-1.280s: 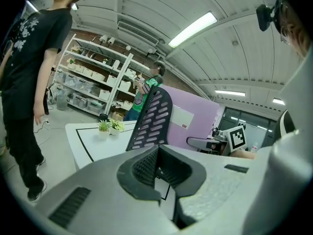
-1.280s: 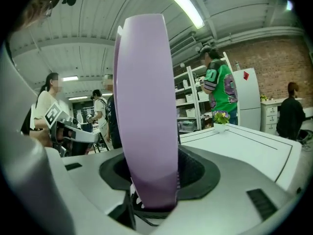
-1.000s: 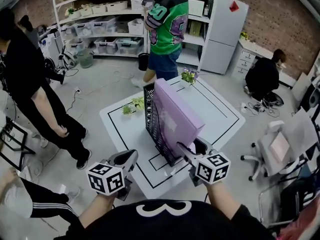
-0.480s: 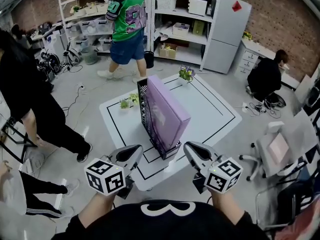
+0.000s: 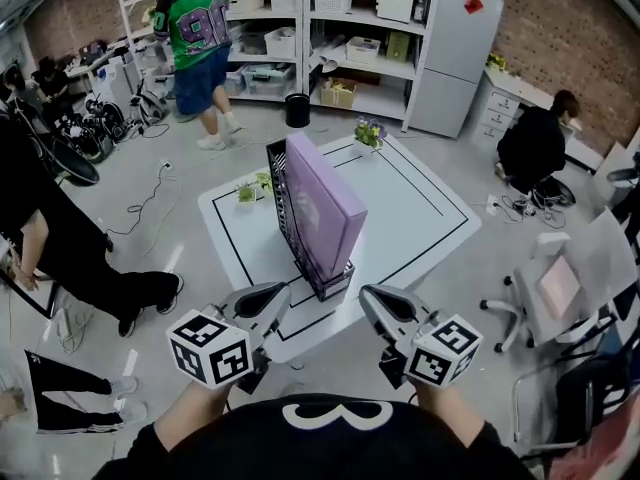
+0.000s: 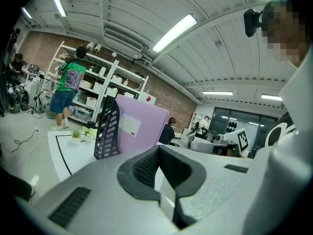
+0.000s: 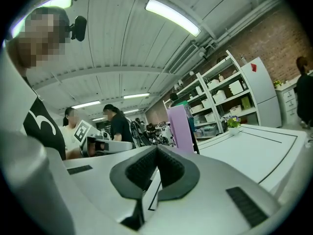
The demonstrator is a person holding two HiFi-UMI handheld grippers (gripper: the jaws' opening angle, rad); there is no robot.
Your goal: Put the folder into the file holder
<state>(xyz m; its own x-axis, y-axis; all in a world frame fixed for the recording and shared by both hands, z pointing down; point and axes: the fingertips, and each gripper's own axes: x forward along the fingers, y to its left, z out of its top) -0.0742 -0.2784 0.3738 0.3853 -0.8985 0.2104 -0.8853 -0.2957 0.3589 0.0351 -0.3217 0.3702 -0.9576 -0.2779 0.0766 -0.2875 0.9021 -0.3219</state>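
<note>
brick walls and white shelving [image 5: 350, 28] ring a busy workshop, and at the centre of the frame sits a white tabletop [image 5: 420, 218] marked with black lines. on it, slightly left of centre, stands the black mesh file holder [image 5: 283, 218], and the lilac folder [image 5: 325, 203] is inside it, set on its edge with its broad face turned toward the right of the frame. the mesh wall beside it looks to be what keeps so tall and thin a thing upright; the folder leans a little against it rather than standing free.

low in the frame, the left claw [image 5: 280, 293] and the right claw [image 5: 368, 296] hang just off the tabletop's near edge, one to either side of the holder's near end and apart from it. each claw's own view shows the dark ribbed pads pressed together with nothing between them, so neither is carrying or steadying anything. judging by that, the folder is already home and the holder bears it alone.

a small green plant [image 5: 246, 193] and a potted flower [image 5: 367, 133] sit on the tabletop near the holder, clear of its open side. a person in a green jersey [image 5: 195, 28] stands by the shelving at upper left, well away.
</note>
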